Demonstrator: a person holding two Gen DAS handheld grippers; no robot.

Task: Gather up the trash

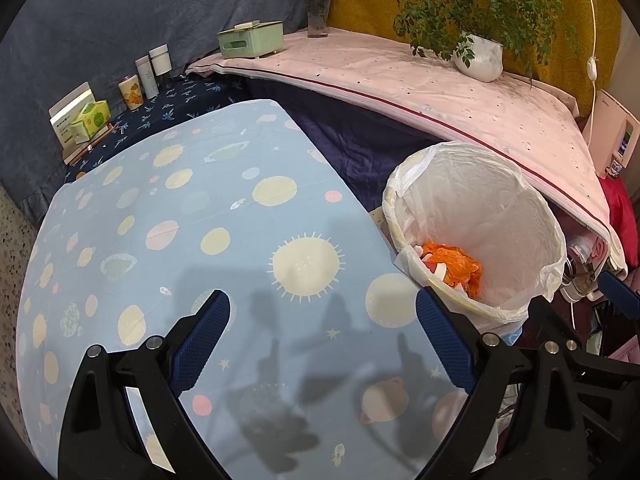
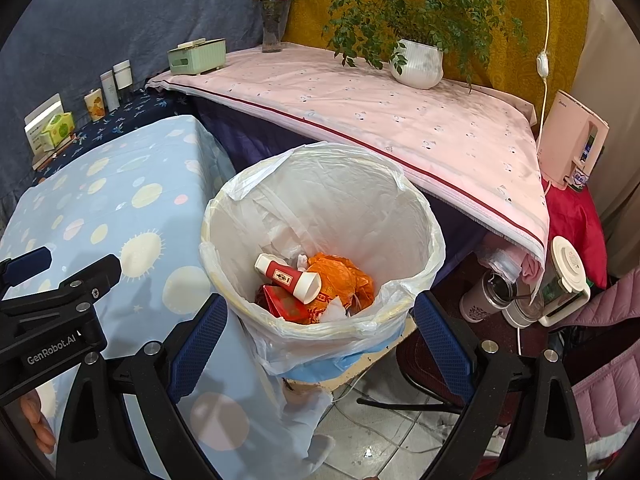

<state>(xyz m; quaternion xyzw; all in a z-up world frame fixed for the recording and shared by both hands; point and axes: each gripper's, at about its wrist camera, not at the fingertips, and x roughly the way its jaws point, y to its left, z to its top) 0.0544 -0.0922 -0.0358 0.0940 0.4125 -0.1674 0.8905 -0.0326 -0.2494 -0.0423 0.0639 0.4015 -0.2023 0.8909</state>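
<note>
Both grippers, left [image 1: 322, 340] and right [image 2: 320, 338], fingers wide, empty; bin [image 2: 320, 332] liner thin, slippery (pinch rim); trash [image 2: 320, 284] light.

a table under a light blue planet-print cloth [image 1: 224, 216] is sitting bare. behind it, a dark blue patterned surface [image 1: 188, 96] is carrying a tissue pack [image 1: 91, 119] and cups [image 1: 132, 92]. a pink-clothed table [image 2: 360, 112] is holding a green tissue box [image 2: 196, 56], glass flower vase [image 2: 274, 28] and white potted plant [image 2: 418, 62].
</note>
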